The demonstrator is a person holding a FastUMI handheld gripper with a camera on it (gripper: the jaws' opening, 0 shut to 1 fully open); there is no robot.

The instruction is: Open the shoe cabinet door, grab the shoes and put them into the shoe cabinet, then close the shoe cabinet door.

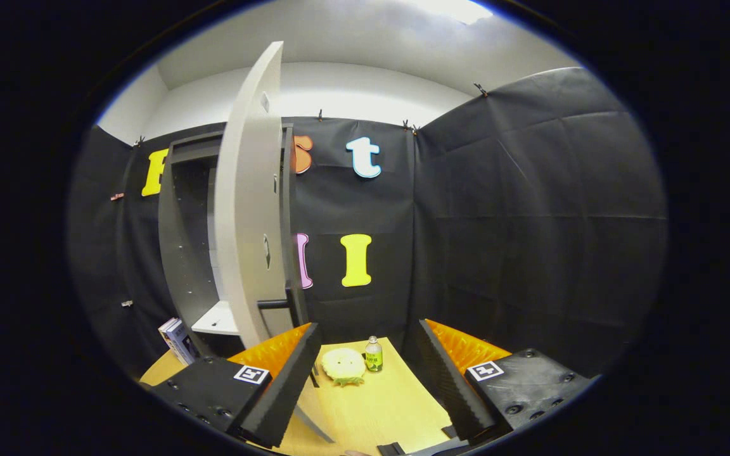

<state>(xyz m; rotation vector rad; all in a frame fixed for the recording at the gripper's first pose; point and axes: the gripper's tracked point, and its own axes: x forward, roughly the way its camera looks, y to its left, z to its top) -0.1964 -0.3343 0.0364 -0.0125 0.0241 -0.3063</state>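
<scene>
My tongs [365, 386] are spread wide with nothing between the fingers, only bare bench [371, 411] below the gap. Just ahead of the fingertips, sitting on the bench, are a pale yellow round thing with a frilled green base [343, 365], and touching or nearly touching its right side, a small bottle with a green label [373, 354], upright and capped. I cannot tell what the round thing is; it does not look like a shoe, and I cannot pick out any shoes from here.

Beyond my left finger stands the shoe cabinet [178, 253], dark-framed, with its pale door [248, 209] swung open toward me, edge-on. A dark bar handle [274, 303] juts from the door's lower part, just above my left fingertip. Inside, I see one light shelf [218, 320] low down with nothing on it that I can make out; the upper compartment is in shadow and I cannot say what it holds. Left of my left finger, a couple of books [177, 340] lean against the cabinet's foot.

The risks as I judge them: the door's free edge hangs close over my left finger, so any sweep to the left could knock it and swing it shut or wider. Pushing forward low would topple the bottle or shove the round thing off the bench's far edge. With the shoes unlocated, turning blind to search could clip the door.
</scene>
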